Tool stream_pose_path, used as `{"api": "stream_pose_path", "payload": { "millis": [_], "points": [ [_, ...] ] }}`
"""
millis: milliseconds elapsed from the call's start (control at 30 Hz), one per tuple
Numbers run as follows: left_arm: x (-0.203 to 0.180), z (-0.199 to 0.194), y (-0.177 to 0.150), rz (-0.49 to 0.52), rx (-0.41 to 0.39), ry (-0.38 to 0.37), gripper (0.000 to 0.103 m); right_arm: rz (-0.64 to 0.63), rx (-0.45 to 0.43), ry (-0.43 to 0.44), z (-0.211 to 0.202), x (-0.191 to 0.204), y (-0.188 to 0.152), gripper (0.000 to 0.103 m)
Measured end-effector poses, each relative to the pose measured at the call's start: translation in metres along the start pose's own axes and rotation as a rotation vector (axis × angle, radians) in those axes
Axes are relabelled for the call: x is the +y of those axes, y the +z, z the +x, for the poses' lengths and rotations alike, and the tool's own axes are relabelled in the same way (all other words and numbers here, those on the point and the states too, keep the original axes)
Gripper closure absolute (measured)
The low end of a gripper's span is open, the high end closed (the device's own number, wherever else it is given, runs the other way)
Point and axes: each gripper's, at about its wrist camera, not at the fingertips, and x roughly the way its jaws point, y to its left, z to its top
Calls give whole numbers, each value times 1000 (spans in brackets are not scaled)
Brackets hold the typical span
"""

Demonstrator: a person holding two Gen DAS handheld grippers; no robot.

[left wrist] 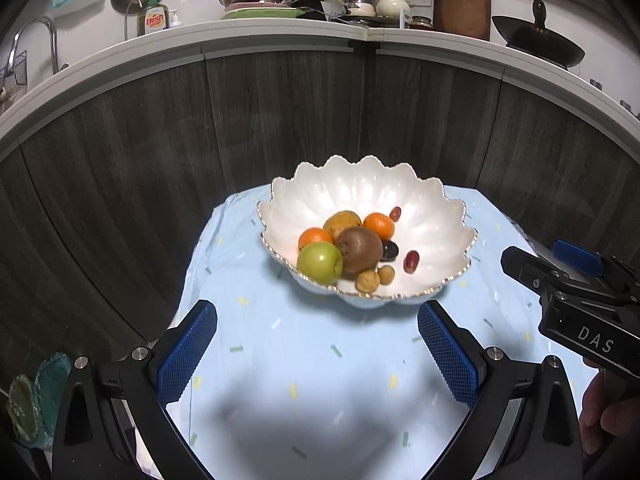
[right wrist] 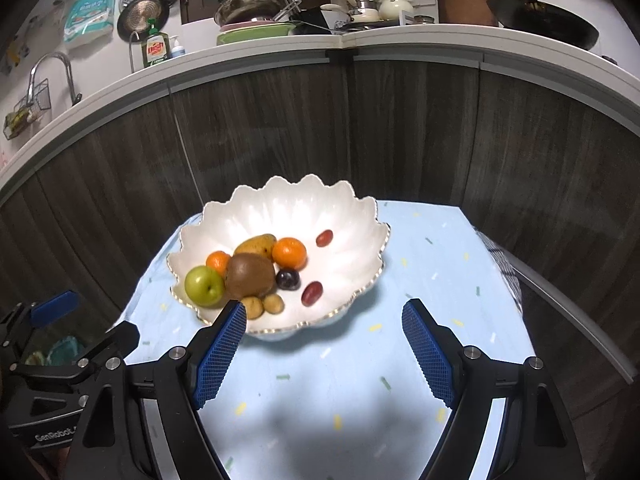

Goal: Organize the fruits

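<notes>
A white scalloped bowl (left wrist: 432, 216) (right wrist: 352, 232) stands on a light blue cloth (left wrist: 304, 360) (right wrist: 436, 264). In it lie a green apple (left wrist: 320, 262) (right wrist: 204, 286), a brown kiwi (left wrist: 359, 255) (right wrist: 250, 275), two oranges (left wrist: 379, 225) (right wrist: 289, 253), a yellowish fruit (left wrist: 342, 221), a dark plum (left wrist: 389, 250), red grapes (left wrist: 411, 261) (right wrist: 312, 293) and two small tan fruits (left wrist: 368, 281). My left gripper (left wrist: 318, 312) hangs open in front of the bowl, nothing between its blue pads. My right gripper (right wrist: 324, 312) is open too, empty, its left pad overlapping the bowl's near rim in the view.
Dark wood cabinet fronts (left wrist: 280, 112) rise right behind the table, under a white counter (left wrist: 260, 36) crowded with pots, dishes and a wok (left wrist: 536, 40). A sink tap (right wrist: 52, 72) is at far left. A person's hand (left wrist: 604, 416) holds the right tool.
</notes>
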Motion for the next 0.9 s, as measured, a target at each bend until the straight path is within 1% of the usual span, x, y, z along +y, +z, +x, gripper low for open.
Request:
{"api": "stream_pose_path", "payload": {
  "millis": [333, 533, 667, 900],
  "points": [
    [-5, -26, -24, -5, 18, -7, 1, -7, -16, -17, -31, 2, -24, 22],
    [-7, -45, -36, 1, 19, -10, 1, 9, -24, -26, -52, 0, -38, 22],
    [-7, -59, -44, -17, 35, -5, 1, -15, -32, -29, -68, 3, -45, 22],
    [-5, -82, -56, -40, 50, -1, 1, -10, -28, -3, -98, 7, -56, 22]
  ]
}}
